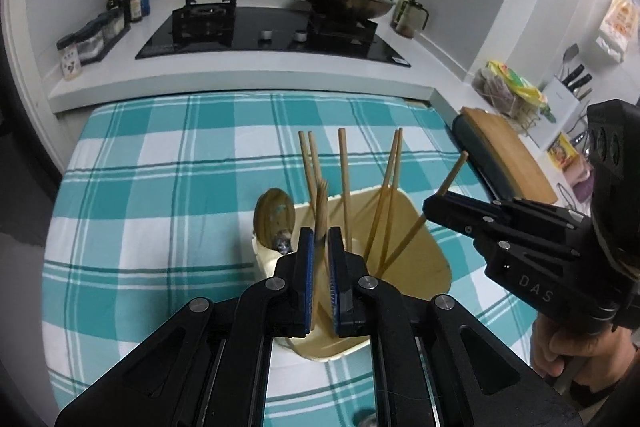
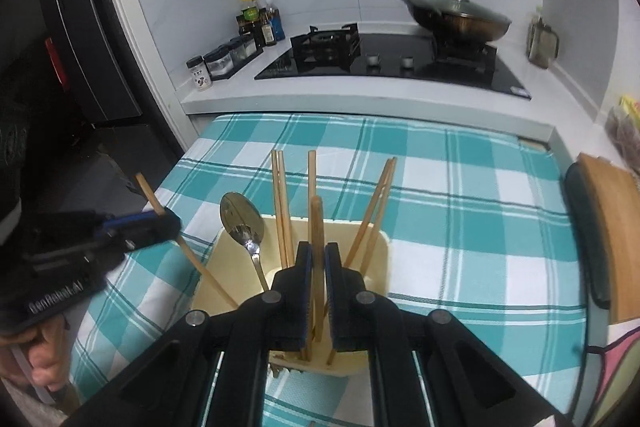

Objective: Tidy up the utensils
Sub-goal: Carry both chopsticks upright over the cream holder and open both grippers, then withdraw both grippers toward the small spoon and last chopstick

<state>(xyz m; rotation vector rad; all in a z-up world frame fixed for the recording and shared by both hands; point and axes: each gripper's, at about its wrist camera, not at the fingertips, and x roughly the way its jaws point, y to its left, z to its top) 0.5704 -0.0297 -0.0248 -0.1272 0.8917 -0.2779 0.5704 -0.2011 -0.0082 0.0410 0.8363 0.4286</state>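
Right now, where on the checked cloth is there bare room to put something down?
The cloth is bare between the holder and the stove counter, and to the left of the spoon. In the right wrist view it is also bare between the holder and the cutting board. The holder itself is crowded: chopsticks, spoon and both grippers' fingers.

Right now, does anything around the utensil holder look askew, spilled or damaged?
Nothing spilled or damaged. The cream holder stands upright on the checked cloth, spoon bowl-up. The chopsticks splay at different angles, since both grippers, left and right, are feeding one in.
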